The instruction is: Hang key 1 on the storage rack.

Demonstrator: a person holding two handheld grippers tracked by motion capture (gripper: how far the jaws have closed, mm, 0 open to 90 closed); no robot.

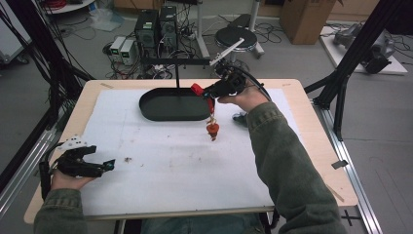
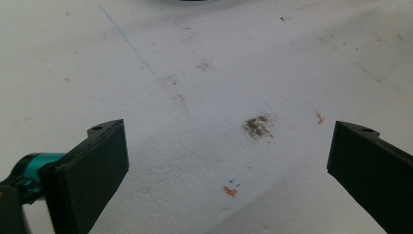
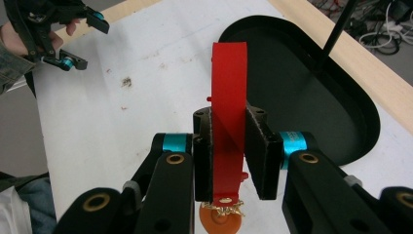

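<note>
Two grippers are in my hands. At the lower left of the high view my left gripper (image 1: pixel 108 165) rests on the white sheet (image 1: pixel 170 165), jaws wide apart, empty. Right of centre, my right gripper (image 1: pixel 207 93) pinches a red ribbon (image 3: pixel 228 122); its orange pendant (image 1: pixel 213 129) dangles beside the black tray (image 1: pixel 151 109).

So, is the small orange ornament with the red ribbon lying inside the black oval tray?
No, the orange ornament hangs by its red ribbon from the right gripper, above the white mat, beside the black oval tray.
</note>
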